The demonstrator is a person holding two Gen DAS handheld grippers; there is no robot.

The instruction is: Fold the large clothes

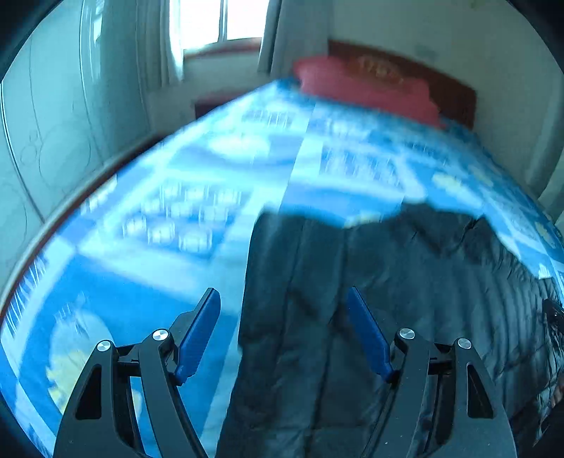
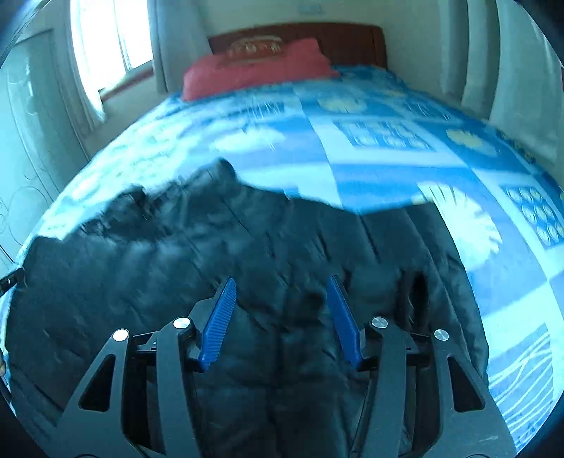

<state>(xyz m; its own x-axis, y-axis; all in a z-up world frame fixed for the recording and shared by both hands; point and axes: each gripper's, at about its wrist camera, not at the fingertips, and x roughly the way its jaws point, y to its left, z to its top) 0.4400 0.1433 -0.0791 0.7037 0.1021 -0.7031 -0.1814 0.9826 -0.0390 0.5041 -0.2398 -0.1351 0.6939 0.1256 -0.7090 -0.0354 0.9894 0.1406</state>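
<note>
- A dark quilted jacket [image 2: 246, 267] lies spread on the bed [image 2: 387, 148], filling the lower half of the right wrist frame and the lower right of the left wrist frame [image 1: 370, 282].
- The bed's blue-and-white patterned cover shows around the jacket on the left, right and far sides; both views are blurred.
- A red pillow [image 2: 253, 67] lies at the head of the bed, upper centre of the right frame, against a brown headboard [image 2: 352, 38].
- A bright window [image 1: 218, 21] with pale curtains sits at the upper left.
- The left gripper [image 1: 283, 299] hangs over the jacket's left edge, its blue pads wide apart and holding nothing.
- The right gripper [image 2: 280, 287] hovers over the middle of the jacket, likewise spread wide and empty.
</note>
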